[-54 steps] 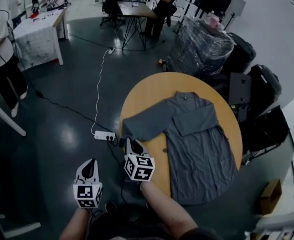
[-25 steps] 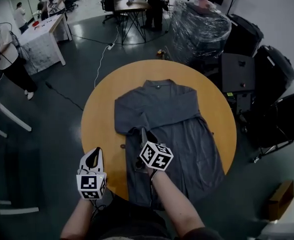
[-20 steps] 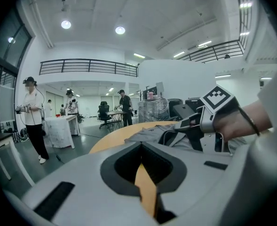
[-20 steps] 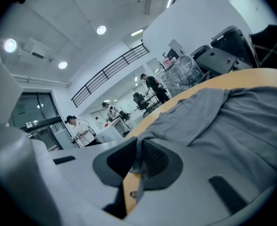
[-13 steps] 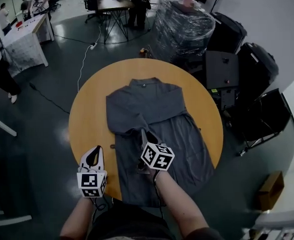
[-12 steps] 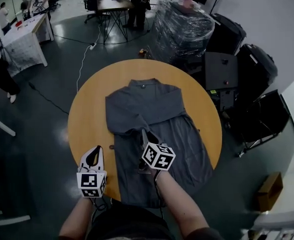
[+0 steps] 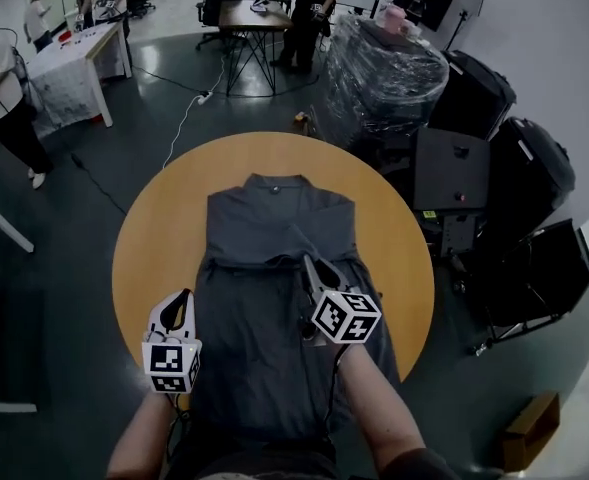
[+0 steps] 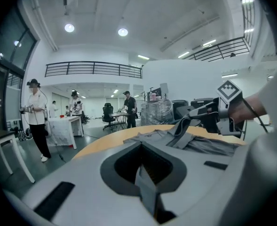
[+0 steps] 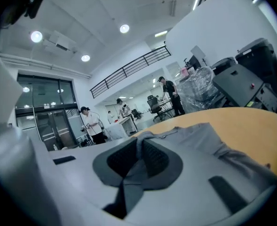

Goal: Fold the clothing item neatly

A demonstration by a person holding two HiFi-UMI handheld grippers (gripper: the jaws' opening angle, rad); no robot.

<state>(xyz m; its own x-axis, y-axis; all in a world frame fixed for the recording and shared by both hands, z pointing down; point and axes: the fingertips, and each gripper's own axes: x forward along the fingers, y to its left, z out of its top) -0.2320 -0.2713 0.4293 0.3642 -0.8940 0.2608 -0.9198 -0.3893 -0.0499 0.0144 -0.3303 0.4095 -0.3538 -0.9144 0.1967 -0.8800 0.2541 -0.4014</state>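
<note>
**Sleeve held above the middle of the garment**

The grey garment lies flat on the round table, its long axis running from the near hem to the far collar. The right gripper is clenched on a sleeve, just right of this axis. The left gripper, closed on nothing, is beside the left edge.

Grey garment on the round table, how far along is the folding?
Done: no sleeve sticks out from the grey long-sleeved garment; both seem folded across its chest. In hand: the right hand-held gripper pinches a piece of its cloth; the left hand-held gripper is shut, apparently empty. To do: the body lies full length, hem at the round wooden table's near edge.
</note>
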